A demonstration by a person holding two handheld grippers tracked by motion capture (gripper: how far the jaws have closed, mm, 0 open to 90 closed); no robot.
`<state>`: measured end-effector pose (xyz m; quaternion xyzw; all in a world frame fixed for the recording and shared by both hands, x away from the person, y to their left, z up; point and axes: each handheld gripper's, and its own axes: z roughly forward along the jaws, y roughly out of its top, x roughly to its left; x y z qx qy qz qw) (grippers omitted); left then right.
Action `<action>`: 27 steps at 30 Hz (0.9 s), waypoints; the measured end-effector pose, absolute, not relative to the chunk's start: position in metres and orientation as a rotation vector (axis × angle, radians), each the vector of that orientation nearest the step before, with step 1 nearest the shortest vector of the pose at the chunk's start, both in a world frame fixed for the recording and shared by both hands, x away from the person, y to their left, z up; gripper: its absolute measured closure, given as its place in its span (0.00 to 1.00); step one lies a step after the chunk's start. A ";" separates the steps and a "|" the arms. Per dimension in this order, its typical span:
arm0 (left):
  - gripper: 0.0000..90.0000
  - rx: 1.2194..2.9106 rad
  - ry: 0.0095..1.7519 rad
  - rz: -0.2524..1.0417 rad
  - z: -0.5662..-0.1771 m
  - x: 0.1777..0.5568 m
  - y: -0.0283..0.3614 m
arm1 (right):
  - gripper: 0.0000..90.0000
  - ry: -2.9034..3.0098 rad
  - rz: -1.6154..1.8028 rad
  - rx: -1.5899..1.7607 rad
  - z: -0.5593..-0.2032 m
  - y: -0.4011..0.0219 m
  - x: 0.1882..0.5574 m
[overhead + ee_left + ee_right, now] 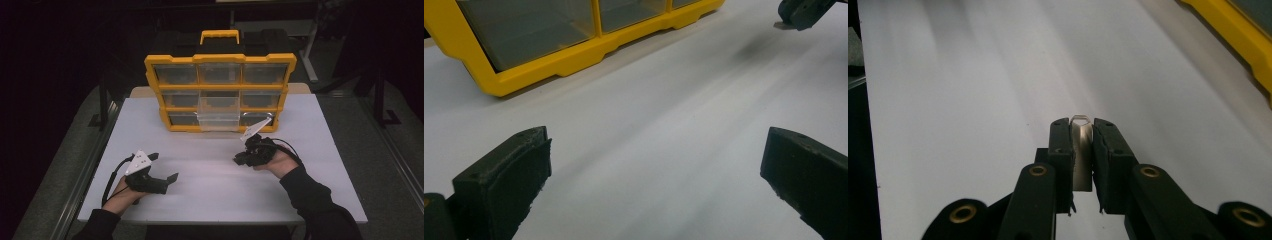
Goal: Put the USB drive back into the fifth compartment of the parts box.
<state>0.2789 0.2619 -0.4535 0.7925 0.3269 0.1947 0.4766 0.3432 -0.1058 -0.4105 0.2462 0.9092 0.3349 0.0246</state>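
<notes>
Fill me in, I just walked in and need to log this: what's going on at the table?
A person works two handheld grippers at a white table in front of a yellow drawer organizer, whose bottom-middle clear drawer is pulled out. The right gripper is shut on a small metal piece. The left gripper hangs open over bare tabletop.

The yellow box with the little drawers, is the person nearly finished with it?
Looks like the middle of the job. Done: one clear drawer in the yellow organizer is pulled out. In hand: the right gripper is pinching a small metal piece above the white table. The left gripper waits open and holds nothing. Left, probably: putting the piece where it belongs and closing the drawer.
</notes>
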 end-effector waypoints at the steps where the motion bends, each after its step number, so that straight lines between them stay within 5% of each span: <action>1: 0.00 1.937 0.799 0.475 -0.454 0.279 0.262 | 0.87 2.813 1.039 0.770 -0.409 -0.107 0.343; 27: 0.00 1.935 0.806 0.471 -0.455 0.279 0.262 | 0.87 2.794 1.025 0.741 -0.371 -0.124 0.355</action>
